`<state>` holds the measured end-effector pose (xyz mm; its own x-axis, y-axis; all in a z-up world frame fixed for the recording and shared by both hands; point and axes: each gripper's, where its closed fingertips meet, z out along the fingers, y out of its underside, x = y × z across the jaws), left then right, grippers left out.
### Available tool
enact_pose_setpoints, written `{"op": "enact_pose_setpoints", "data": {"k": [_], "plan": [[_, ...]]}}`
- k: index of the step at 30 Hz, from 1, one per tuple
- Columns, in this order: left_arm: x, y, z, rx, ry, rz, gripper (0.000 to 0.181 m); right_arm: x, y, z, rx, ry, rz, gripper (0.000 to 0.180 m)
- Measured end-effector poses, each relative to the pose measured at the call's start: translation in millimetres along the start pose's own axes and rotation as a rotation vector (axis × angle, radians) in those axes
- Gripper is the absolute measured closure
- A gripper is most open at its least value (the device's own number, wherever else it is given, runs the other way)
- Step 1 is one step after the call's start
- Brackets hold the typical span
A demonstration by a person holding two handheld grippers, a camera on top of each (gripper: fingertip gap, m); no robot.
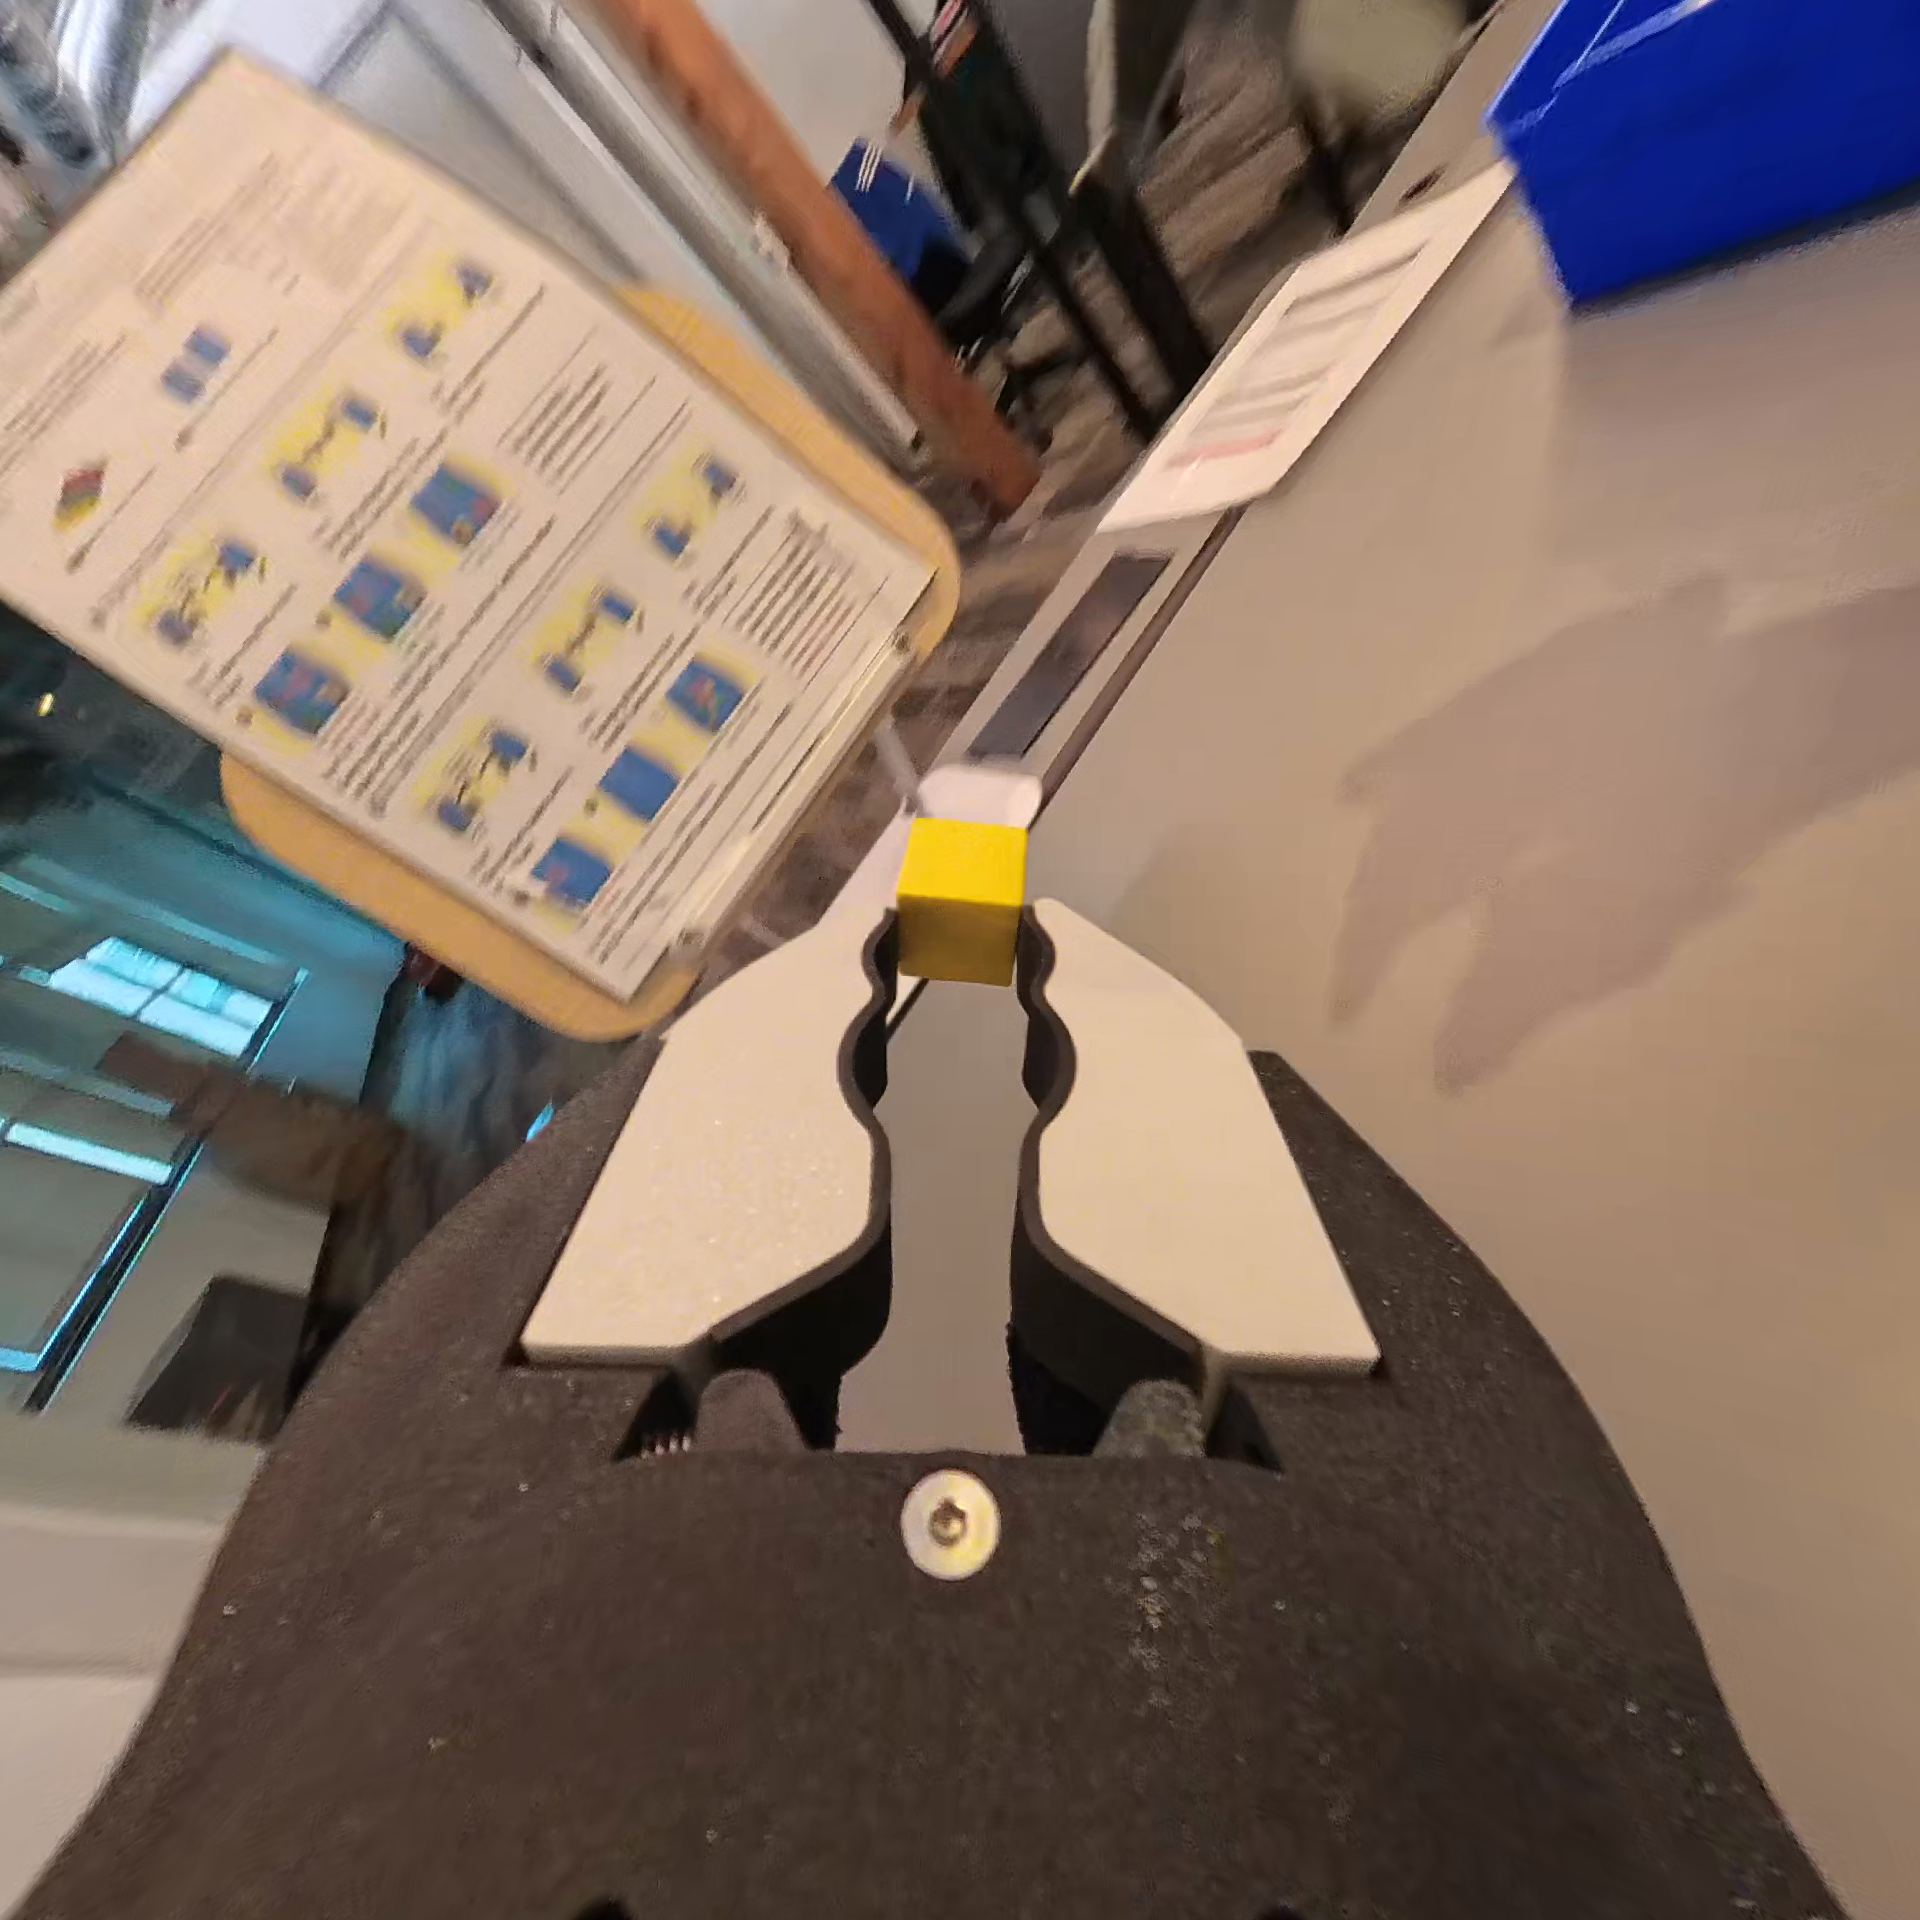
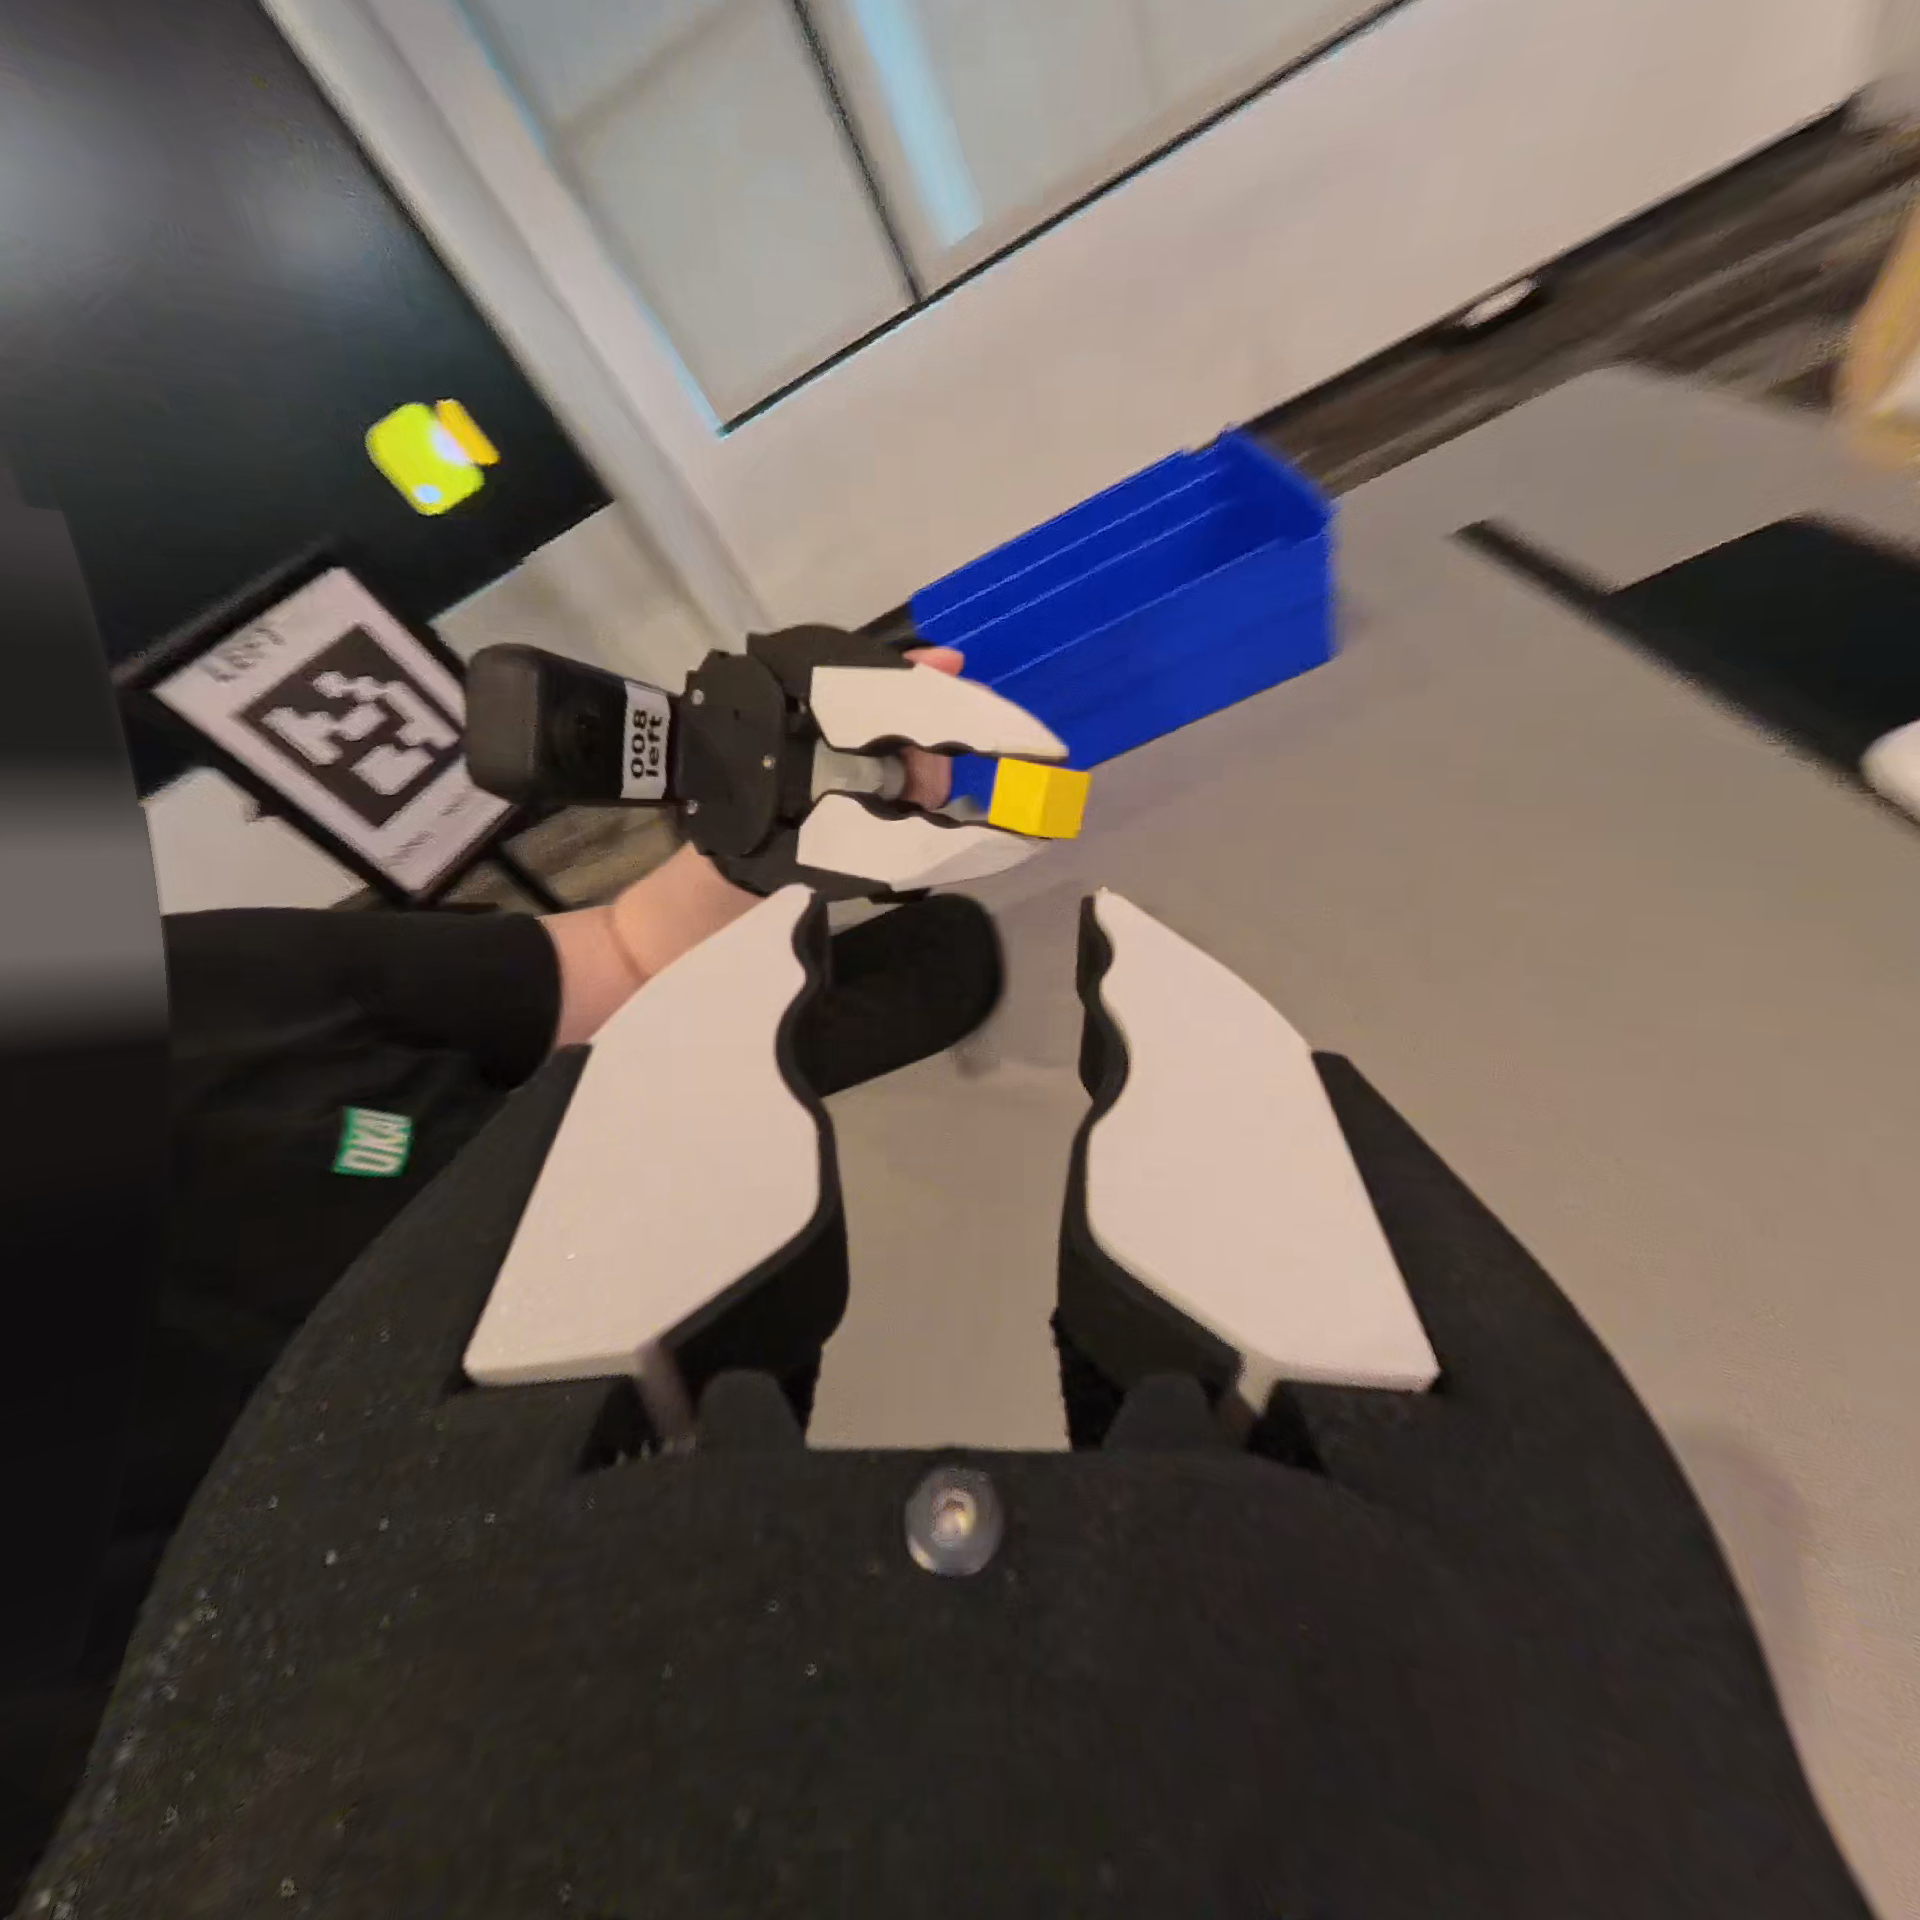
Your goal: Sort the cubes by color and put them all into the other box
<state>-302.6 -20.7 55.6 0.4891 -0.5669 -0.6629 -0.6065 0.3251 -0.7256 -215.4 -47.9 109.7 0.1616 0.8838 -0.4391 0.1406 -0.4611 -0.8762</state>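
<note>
Yellow cube [image 1: 958, 902] pinched in left gripper [image 1: 956, 935] jaws; right gripper [image 2: 948, 940] gapes empty.

- Your left wrist view looks forward along its own fingers, rolled so the grey table [image 1: 1455, 831] slants up the right of the frame; a blue box [image 1: 1714, 156] sits far off at upper right.
- Your right wrist view looks across the table [image 2: 1455, 1039] from farther back, tilted too.
- Both views share the yellow cube [image 1: 958, 900] [image 2: 1037, 796]: close at centre in the left, mid-distance in the right.
</note>
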Motion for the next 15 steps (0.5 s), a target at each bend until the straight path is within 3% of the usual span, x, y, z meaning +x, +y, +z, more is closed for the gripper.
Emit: {"op": "enact_pose_setpoints", "data": {"k": [5,8,15], "plan": [[20.1,-45.2,6.2,0.140,0.086,-0.050,0.159,2.7,14.6,39.0,-0.028,-0.169,0.168,0.130],[21.4,-55.3,6.6,0.169,0.086,-0.047,0.159,-8.3,12.8,46.1,0.000,-0.296,0.222,0.137],[25.7,-63.7,4.6,0.205,0.117,-0.078,0.160,-7.5,18.1,52.7,-0.016,-0.341,0.253,0.151]]}}
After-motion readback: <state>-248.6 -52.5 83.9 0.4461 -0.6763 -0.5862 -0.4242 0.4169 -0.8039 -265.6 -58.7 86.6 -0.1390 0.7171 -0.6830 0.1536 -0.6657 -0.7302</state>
